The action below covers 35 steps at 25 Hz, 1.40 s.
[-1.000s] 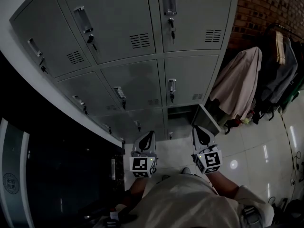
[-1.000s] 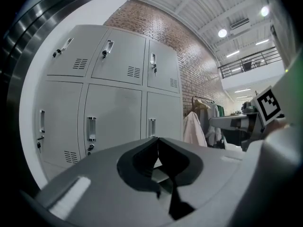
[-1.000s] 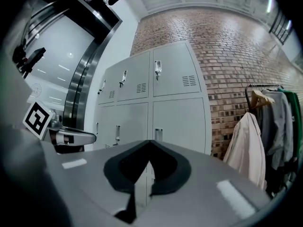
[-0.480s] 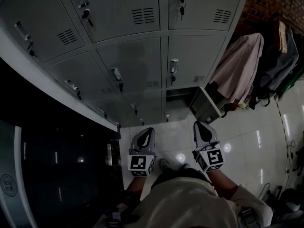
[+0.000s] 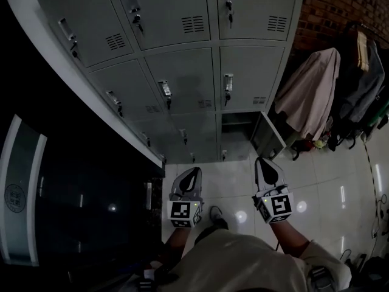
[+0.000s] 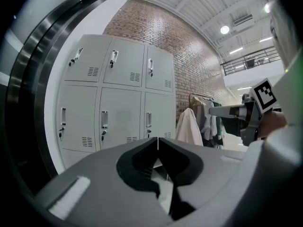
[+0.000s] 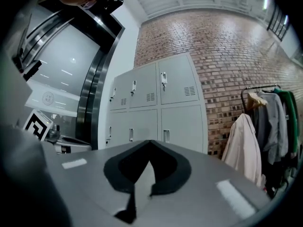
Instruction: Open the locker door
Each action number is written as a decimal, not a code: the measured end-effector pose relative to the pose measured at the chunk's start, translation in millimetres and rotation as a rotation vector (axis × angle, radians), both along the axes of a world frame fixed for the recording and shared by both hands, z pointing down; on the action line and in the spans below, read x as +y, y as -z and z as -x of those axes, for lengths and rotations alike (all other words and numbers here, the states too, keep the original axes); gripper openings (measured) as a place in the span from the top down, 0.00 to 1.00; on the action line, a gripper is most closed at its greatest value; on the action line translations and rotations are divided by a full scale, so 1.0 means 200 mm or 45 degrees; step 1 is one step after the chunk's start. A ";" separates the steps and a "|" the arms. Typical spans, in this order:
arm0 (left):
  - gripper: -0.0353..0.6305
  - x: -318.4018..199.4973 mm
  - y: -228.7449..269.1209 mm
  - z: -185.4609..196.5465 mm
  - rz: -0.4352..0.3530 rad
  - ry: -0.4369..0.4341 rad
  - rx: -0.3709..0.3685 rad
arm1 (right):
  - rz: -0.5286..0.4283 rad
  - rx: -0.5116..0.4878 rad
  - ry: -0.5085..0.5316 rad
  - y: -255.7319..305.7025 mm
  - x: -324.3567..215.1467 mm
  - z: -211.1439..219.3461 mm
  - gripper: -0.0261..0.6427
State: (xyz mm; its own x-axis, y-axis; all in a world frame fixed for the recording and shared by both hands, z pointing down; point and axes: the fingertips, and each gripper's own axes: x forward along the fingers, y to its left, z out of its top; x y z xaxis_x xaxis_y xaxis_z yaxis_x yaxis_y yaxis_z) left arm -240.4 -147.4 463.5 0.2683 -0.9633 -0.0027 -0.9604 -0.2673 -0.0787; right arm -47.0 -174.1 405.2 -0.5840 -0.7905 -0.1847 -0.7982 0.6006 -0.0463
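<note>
A grey bank of lockers (image 5: 200, 72) stands ahead, each door with a handle and a key. The bottom right locker door (image 5: 267, 135) hangs open; the other doors are closed. My left gripper (image 5: 193, 172) and right gripper (image 5: 262, 161) hover side by side over the floor, short of the lockers and touching nothing. Both are shut and empty. In the left gripper view the jaw tips (image 6: 157, 138) meet in front of the lockers (image 6: 120, 103). In the right gripper view the jaw tips (image 7: 149, 141) also meet, with the lockers (image 7: 161, 108) beyond.
A rack of coats (image 5: 310, 96) stands right of the lockers against a brick wall (image 5: 340, 5). A dark glass and steel panel (image 5: 61, 205) runs along the left. Glossy floor tiles (image 5: 316, 181) lie below the grippers.
The head view has swung, so the lockers shift in the picture. Both grippers keep their place in front of the body, still shut. The bottom right door stays open.
</note>
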 end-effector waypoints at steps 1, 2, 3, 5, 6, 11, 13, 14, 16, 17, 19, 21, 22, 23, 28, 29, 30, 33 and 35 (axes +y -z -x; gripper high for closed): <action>0.84 0.06 0.03 -0.05 -0.009 -0.006 -0.007 | 0.021 0.009 -0.005 0.01 0.07 -0.06 0.96; 0.85 0.12 0.05 -0.10 -0.020 -0.013 -0.012 | 0.032 0.015 -0.010 0.01 0.15 -0.12 0.96; 0.85 0.19 0.08 -0.16 -0.030 -0.021 -0.015 | 0.013 0.007 -0.013 0.02 0.22 -0.19 0.96; 0.85 0.33 0.10 -0.27 -0.042 -0.033 -0.020 | -0.035 -0.014 -0.018 0.04 0.36 -0.31 0.96; 0.85 0.41 0.10 -0.33 -0.040 -0.036 -0.023 | -0.040 -0.017 -0.021 0.04 0.44 -0.38 0.96; 0.85 0.80 0.04 -0.59 -0.020 -0.049 -0.019 | -0.003 -0.048 -0.029 -0.04 0.83 -0.65 0.96; 0.85 0.94 0.01 -0.66 -0.005 -0.051 -0.024 | 0.008 -0.060 -0.027 -0.08 0.96 -0.71 0.96; 0.85 1.01 -0.01 -0.69 0.002 -0.049 -0.026 | 0.013 -0.065 -0.024 -0.09 1.03 -0.74 0.96; 0.85 1.16 -0.02 -0.74 0.005 -0.041 -0.031 | 0.015 -0.073 -0.012 -0.10 1.17 -0.78 0.96; 0.85 1.22 -0.01 -0.77 0.002 -0.034 -0.034 | 0.008 -0.075 -0.004 -0.10 1.24 -0.80 0.96; 0.85 1.33 0.01 -0.81 -0.007 -0.022 -0.038 | -0.022 -0.075 0.009 -0.06 1.36 -0.84 0.96; 0.85 1.42 0.04 -0.85 -0.020 -0.019 -0.045 | -0.033 -0.072 0.020 -0.04 1.45 -0.86 0.96; 0.85 1.46 0.06 -0.88 -0.029 -0.021 -0.052 | -0.014 -0.061 0.025 -0.04 1.49 -0.87 0.96; 0.85 1.50 0.08 -0.90 -0.037 -0.025 -0.059 | 0.026 -0.040 0.030 -0.05 1.54 -0.87 0.96; 0.85 1.64 0.12 -0.93 -0.062 -0.044 -0.068 | 0.049 -0.024 0.038 -0.01 1.72 -0.87 0.96; 0.85 1.66 0.13 -0.94 -0.062 -0.047 -0.065 | 0.042 -0.025 0.040 0.00 1.75 -0.87 0.96; 0.85 1.68 0.13 -0.94 -0.061 -0.051 -0.061 | -0.002 -0.043 0.040 0.03 1.77 -0.87 0.96; 0.85 1.72 0.19 -0.95 -0.066 -0.060 -0.059 | -0.047 -0.062 0.051 0.08 1.81 -0.85 0.96; 0.85 1.73 0.23 -0.94 -0.081 -0.060 -0.066 | 0.005 -0.054 0.068 0.09 1.83 -0.82 0.96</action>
State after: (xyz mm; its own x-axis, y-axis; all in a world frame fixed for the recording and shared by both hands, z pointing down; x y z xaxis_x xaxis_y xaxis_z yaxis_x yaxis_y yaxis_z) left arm -52.9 199.4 417.4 0.3147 -0.9480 -0.0486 -0.9411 -0.3049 -0.1464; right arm 116.1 191.3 387.8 -0.6169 -0.7592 -0.2075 -0.7624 0.6419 -0.0821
